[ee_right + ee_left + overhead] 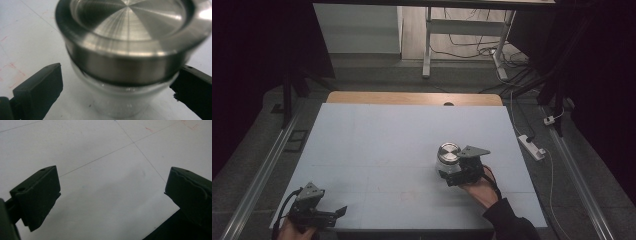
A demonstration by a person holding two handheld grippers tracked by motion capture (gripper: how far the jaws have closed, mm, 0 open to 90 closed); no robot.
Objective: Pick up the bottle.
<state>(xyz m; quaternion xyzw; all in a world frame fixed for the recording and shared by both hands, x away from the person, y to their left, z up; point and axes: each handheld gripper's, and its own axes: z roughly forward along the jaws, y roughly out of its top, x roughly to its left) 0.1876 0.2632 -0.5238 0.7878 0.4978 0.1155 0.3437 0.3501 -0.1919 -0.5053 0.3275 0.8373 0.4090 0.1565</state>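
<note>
While the left tongs (343, 210) sit spread and empty at the counter's (387, 135) near-left corner, they pose no hazard. Further right, the glass jar with its steel lid (448, 151) stands upright right of centre, and the right tongs (446, 176) are spread around its glass body (neither jaw seems to touch yet). Closing off-centre could shove or tip the jar; gripping smooth glass just under the lid could let it slip.

Dim room, lid glare, close-up blur
</note>
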